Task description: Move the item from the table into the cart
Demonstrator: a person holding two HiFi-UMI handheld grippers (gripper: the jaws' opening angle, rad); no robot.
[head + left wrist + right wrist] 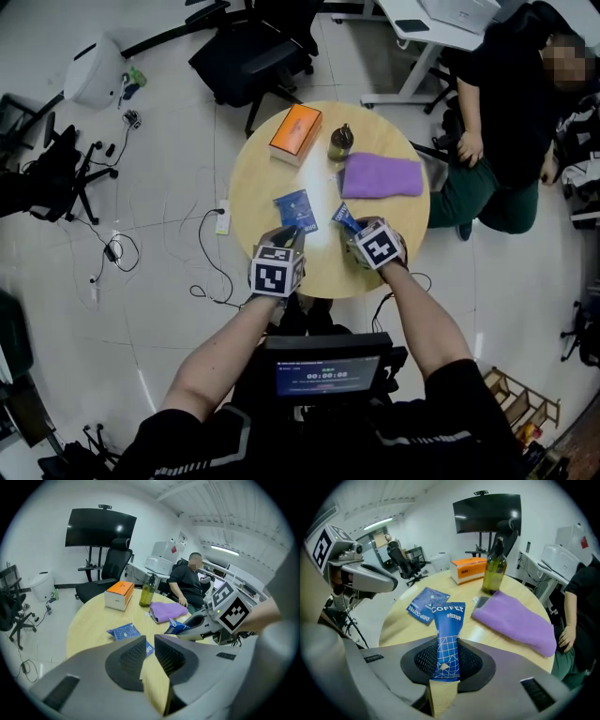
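Observation:
A blue coffee stick packet [447, 639] stands upright between the pads of my right gripper [447, 660], which is shut on it and holds it just above the round wooden table [253, 192]. From the head view, that gripper [354, 232] is near the table's front edge with the packet [345, 217] sticking out ahead. A flat blue drip-coffee packet [295, 211] lies on the table in front of my left gripper [281, 246]. The left gripper [150, 656] has its jaws drawn to a thin slit with nothing between them. No cart is in view.
At the table's far side are an orange box [296, 131], a green bottle [340, 142] and a folded purple cloth [380, 175]. A person [506, 122] sits at the right rim. A black office chair [253, 47] stands beyond, and cables [202, 253] lie on the floor to the left.

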